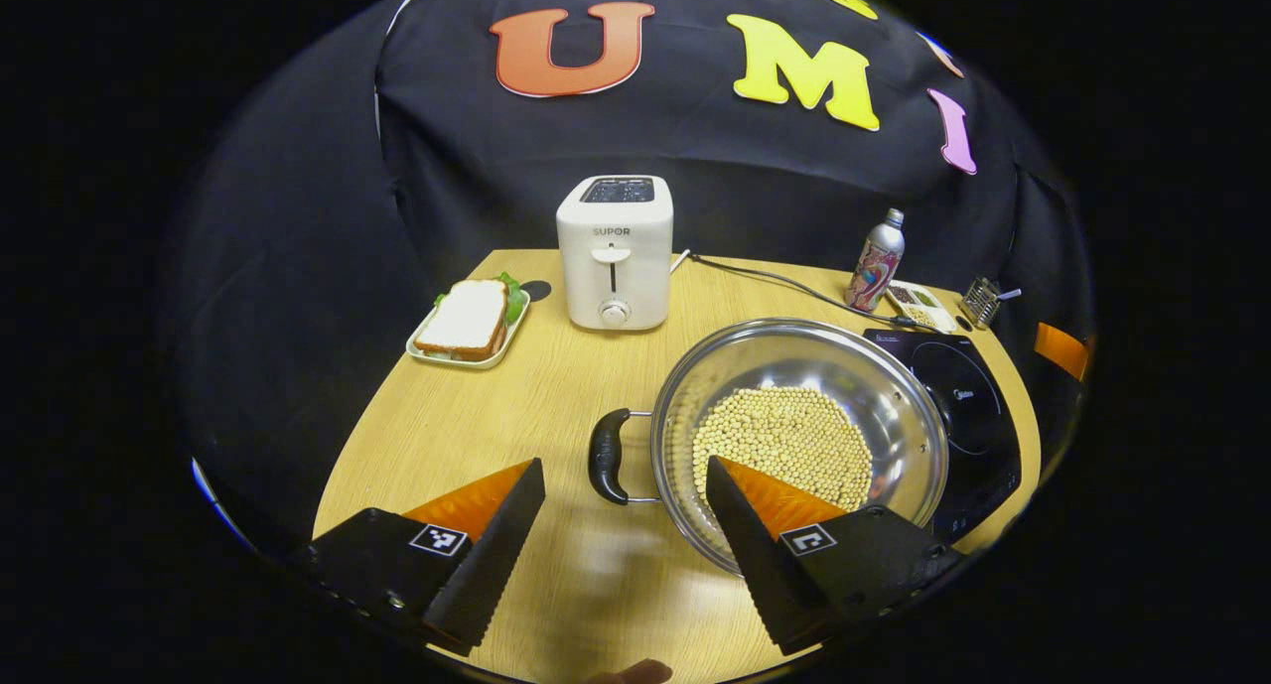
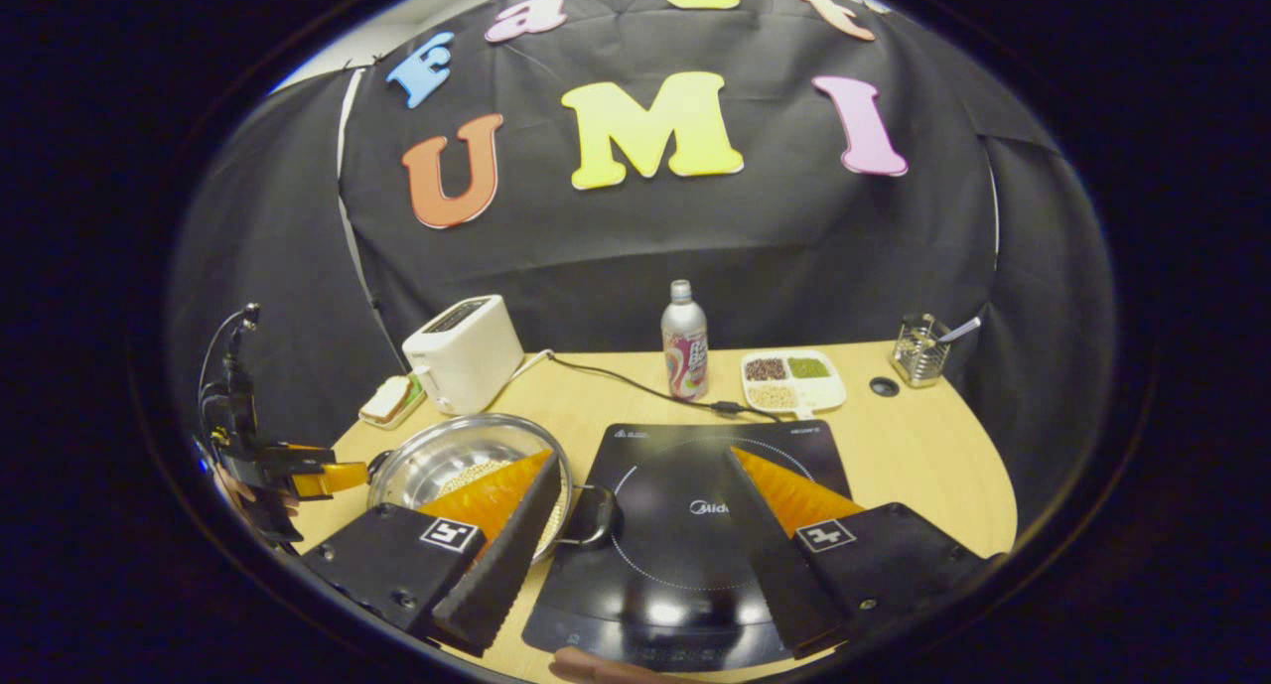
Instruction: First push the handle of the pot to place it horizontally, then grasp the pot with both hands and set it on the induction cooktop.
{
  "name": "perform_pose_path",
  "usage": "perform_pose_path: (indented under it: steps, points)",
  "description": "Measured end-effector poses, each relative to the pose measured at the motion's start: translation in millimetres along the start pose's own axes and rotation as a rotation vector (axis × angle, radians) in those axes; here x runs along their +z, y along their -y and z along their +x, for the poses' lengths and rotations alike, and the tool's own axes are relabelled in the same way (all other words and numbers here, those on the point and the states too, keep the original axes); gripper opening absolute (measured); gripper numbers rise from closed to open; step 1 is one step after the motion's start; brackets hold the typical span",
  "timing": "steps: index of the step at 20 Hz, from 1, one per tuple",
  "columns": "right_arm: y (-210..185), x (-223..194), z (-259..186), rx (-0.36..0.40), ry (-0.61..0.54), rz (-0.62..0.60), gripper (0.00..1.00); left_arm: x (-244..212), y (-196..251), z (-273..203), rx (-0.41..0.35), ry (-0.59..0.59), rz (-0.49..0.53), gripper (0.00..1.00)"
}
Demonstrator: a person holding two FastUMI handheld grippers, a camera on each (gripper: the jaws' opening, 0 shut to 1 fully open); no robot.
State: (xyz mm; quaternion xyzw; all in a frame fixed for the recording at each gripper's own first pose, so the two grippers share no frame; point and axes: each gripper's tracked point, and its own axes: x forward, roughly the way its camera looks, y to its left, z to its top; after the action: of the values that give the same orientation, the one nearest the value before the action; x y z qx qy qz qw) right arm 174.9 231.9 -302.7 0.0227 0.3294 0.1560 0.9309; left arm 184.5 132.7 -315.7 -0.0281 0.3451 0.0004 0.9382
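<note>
Hovering both grippers near the pot (image 1: pixel 794 426), neither touching it. Left gripper (image 1: pixel 626 525) is sitting lower centre of the left gripper view, fingers spread wide, left handle (image 1: pixel 608 456) lying between them. Right gripper (image 2: pixel 645 525) is also spread, lower centre of the right gripper view, right handle (image 2: pixel 593 515) just inside its left finger. Pot is sitting centre-right on the table (image 1: pixel 467 416), against the induction cooktop (image 2: pixel 695 525). Steel plus a layer of soybeans (image 1: pixel 779 441): likely heavy, slick walls, contents shifting if tilted. Grip the loop handles, lift level. Cooktop surface is bare; table edge is close below.
</note>
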Motion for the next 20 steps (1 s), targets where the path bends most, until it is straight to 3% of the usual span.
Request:
perform_pose_path:
  steps: [9,10,11,12,14,15,16,17,18,19,20]
  points:
    - [-33,-59,63,0.016,-0.189,-0.007,1.0,-9,-7,40,0.007,-0.063,0.011,0.98]
    - [-35,-64,69,0.004,-0.208,-0.013,1.0,-12,-9,44,0.007,-0.076,0.017,0.89]
    - [-37,-70,74,-0.004,-0.23,-0.017,0.99,-13,-7,49,0.003,-0.085,0.01,0.98]
    - [-42,-77,79,0.013,-0.261,-0.017,1.0,-13,-3,53,-0.016,-0.096,-0.009,0.98]
    - [-44,-92,85,0.007,-0.326,-0.012,0.92,-13,2,56,-0.049,-0.124,-0.032,0.98]
    - [-41,-95,88,-0.006,-0.348,-0.013,0.89,-14,0,58,-0.046,-0.133,-0.03,0.95]
    - [-41,-91,89,-0.007,-0.338,-0.021,0.95,-14,0,60,-0.05,-0.14,-0.027,0.89]
    - [-42,-92,91,-0.004,-0.35,-0.026,0.89,-14,4,62,-0.073,-0.151,-0.041,0.83]
    - [-45,-95,91,0.001,-0.382,-0.022,0.88,-15,6,64,-0.077,-0.161,-0.053,0.72]
    - [-47,-93,92,0.0,-0.382,-0.034,0.92,-14,8,62,-0.083,-0.176,-0.053,0.74]
    - [-50,-97,89,0.015,-0.418,-0.058,0.87,-19,7,69,-0.081,-0.179,-0.044,0.77]
